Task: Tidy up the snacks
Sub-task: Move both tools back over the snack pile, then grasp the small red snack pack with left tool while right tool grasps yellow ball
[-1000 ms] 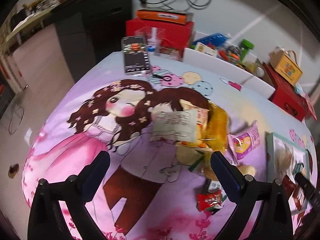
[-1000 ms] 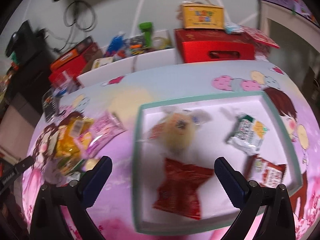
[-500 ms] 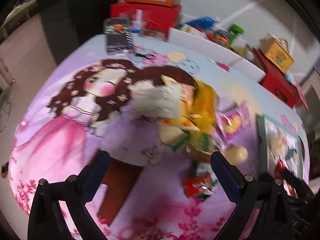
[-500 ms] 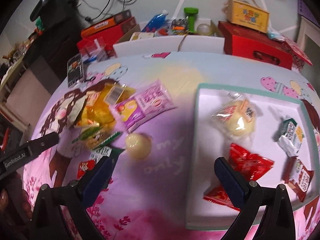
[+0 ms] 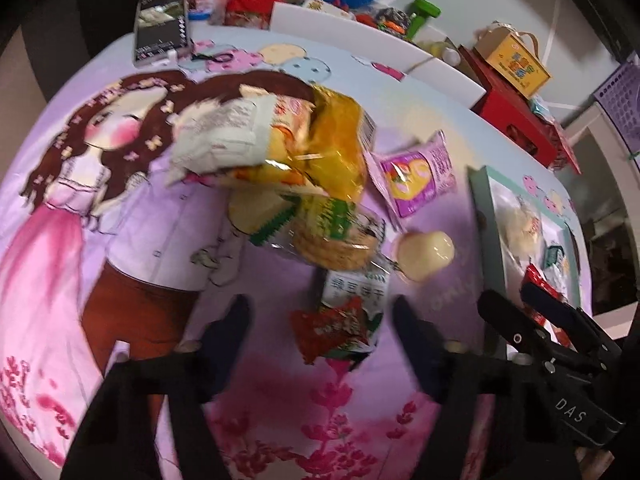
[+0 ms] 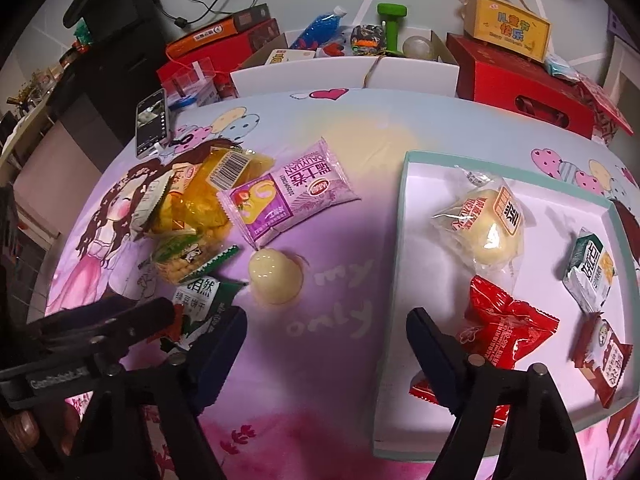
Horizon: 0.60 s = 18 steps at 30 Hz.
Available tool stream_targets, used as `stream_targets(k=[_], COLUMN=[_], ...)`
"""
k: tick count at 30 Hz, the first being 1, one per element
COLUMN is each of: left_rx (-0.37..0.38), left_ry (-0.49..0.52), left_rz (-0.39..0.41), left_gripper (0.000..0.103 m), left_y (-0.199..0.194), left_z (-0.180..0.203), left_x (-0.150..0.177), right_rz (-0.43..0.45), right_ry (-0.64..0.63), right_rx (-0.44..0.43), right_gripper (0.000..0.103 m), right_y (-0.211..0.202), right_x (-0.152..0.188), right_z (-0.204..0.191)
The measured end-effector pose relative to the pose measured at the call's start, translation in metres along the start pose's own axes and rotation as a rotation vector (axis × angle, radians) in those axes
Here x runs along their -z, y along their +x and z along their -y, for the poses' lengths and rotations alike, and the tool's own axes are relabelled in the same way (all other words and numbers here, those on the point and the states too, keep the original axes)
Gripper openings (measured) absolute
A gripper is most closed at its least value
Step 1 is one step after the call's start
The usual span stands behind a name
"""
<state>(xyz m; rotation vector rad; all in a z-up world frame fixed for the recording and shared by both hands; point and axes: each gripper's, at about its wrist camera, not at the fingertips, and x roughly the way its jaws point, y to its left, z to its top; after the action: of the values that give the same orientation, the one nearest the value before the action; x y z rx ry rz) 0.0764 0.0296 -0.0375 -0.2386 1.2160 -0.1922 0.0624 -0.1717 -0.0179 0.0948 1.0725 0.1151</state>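
In the left wrist view, a heap of snack packets (image 5: 280,168) is seen on the cartoon-printed tablecloth (image 5: 120,240), with a purple packet (image 5: 416,172) and a pale round cake (image 5: 426,250) beside it. A phone (image 5: 162,26) lies at the far edge. The left gripper (image 5: 320,316) is held with its jaws half apart, having just been closing; a small red packet (image 5: 332,330) atop a green-and-white one (image 5: 356,290) lies between them, and contact cannot be told.

In the right wrist view, the teal-rimmed tray (image 6: 404,240) is seen holding a wrapped bun (image 6: 486,226), a red packet (image 6: 506,330) and two small packets at its right. The right gripper (image 6: 326,324) stands fairly wide, its jaws having just been closing, with nothing held; bare cloth lies between them.
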Motion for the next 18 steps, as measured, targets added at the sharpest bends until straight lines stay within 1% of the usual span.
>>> stream_targets(k=[2, 3, 4, 5, 7, 8, 15, 17, 18], left_rx=[0.006, 0.014, 0.022, 0.031, 0.038, 0.040, 0.038, 0.042, 0.042], left_ry=[0.005, 0.009, 0.013, 0.017, 0.027, 0.030, 0.055, 0.053, 0.048], left_rz=[-0.010, -0.011, -0.012, -0.015, -0.025, -0.029, -0.024, -0.019, -0.012], left_gripper=[0.065, 0.063, 0.056, 0.053, 0.038, 0.035, 0.030, 0.030, 0.029], left_y=[0.003, 0.003, 0.003, 0.004, 0.006, 0.008, 0.008, 0.008, 0.006], left_z=[0.003, 0.004, 0.005, 0.006, 0.009, 0.010, 0.013, 0.012, 0.010], left_x=[0.001, 0.001, 0.002, 0.002, 0.003, 0.004, 0.002, 0.001, 0.000], right_rz=[0.002, 0.002, 0.003, 0.003, 0.004, 0.004, 0.006, 0.007, 0.008], right_ry=[-0.002, -0.003, -0.005, -0.005, -0.007, -0.006, -0.003, -0.002, -0.001], right_rx=[0.000, 0.000, -0.001, 0.000, 0.000, 0.000, -0.003, -0.007, -0.010], right_gripper=[0.084, 0.084, 0.084, 0.084, 0.084, 0.084, 0.080, 0.074, 0.068], right_y=[0.000, 0.000, 0.000, 0.000, 0.000, 0.001, 0.006, 0.007, 0.008], right_x=[0.000, 0.000, -0.001, -0.001, -0.001, -0.001, -0.005, -0.005, -0.006], right_z=[-0.001, -0.001, -0.002, -0.002, -0.003, -0.003, -0.001, -0.001, -0.001])
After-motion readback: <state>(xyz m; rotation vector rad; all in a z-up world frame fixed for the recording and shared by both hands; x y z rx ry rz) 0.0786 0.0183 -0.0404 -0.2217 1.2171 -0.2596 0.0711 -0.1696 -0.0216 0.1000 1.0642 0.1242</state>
